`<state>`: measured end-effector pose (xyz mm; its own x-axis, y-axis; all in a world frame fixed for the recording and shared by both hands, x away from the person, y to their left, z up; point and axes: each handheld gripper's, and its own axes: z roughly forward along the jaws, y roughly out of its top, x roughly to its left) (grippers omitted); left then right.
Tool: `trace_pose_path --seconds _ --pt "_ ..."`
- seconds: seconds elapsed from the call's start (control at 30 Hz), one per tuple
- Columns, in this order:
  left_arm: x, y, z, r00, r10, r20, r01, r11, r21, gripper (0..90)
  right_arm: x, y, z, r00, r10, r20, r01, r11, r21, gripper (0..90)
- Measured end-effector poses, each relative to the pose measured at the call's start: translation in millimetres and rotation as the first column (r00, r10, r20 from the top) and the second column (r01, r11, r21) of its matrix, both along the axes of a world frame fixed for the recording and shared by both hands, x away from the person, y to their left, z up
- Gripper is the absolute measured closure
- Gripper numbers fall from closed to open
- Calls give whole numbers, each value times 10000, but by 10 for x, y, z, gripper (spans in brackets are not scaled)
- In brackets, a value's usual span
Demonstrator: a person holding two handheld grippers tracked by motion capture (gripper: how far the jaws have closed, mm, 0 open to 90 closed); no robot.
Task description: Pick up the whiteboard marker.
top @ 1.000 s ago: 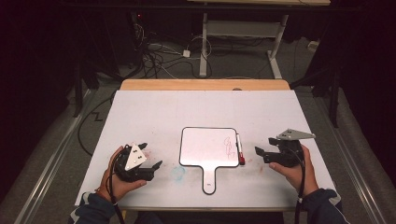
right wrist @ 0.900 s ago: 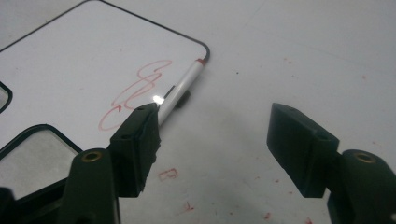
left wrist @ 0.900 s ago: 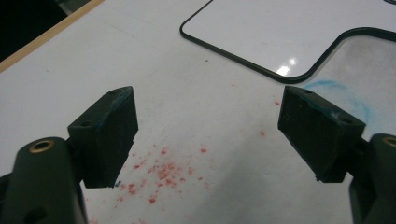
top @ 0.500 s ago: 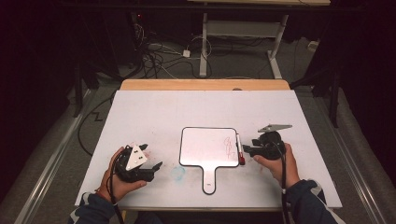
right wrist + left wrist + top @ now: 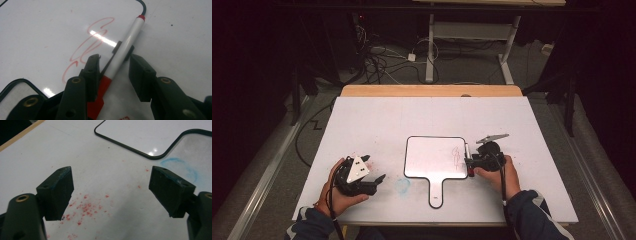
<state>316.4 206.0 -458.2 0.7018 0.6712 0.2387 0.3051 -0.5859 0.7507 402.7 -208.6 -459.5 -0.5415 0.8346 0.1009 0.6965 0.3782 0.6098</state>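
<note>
My right claw (image 5: 113, 72) sits low over the marker (image 5: 125, 50), with one jaw on each side of its white barrel. The jaws have just been closing, and the marker is between them. The left jaw looks to be against the barrel near the red cap, while a sliver of space shows beside the right jaw, so I read it as not yet clamped. From above, I see the right claw (image 5: 470, 164) at the right edge of the small whiteboard (image 5: 432, 155), and the marker (image 5: 467, 156) lies on the tabletop (image 5: 387, 120) just beside that edge, running along it. The red cap end points toward my side. A small black clip sits partway up the barrel. On the whiteboard (image 5: 45, 30) just beside the marker is a red scribble (image 5: 91, 40). The board's handle (image 5: 435, 192) points toward my side of the tabletop.

My left claw (image 5: 110, 192) stands wide open with nothing between its jaws. It rests at the near left of the tabletop, well apart from the board and marker, seen from above as the left claw (image 5: 374, 177). Under it are red specks (image 5: 86, 207) on the white surface, and a faint blue ring (image 5: 180, 167) lies just by the board's rounded corner (image 5: 155, 157)
</note>
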Motion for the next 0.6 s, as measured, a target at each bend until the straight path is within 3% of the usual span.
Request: trace_pose_path --seconds 0.27,0.43,0.6 --pt "1 -16 -7 10000 -58 -36 59 9999 137 189 18 -6 -24 9994 180 -301 -166 9989 449 673" --pt "0 -20 -10 9999 -87 -75 88 9997 218 189 34 -31 -40 9979 366 -529 -314 9950 943 751" --pt "2 -25 -17 9999 -95 -124 98 9997 243 189 33 -27 -44 9978 418 -518 -363 9939 1040 792"
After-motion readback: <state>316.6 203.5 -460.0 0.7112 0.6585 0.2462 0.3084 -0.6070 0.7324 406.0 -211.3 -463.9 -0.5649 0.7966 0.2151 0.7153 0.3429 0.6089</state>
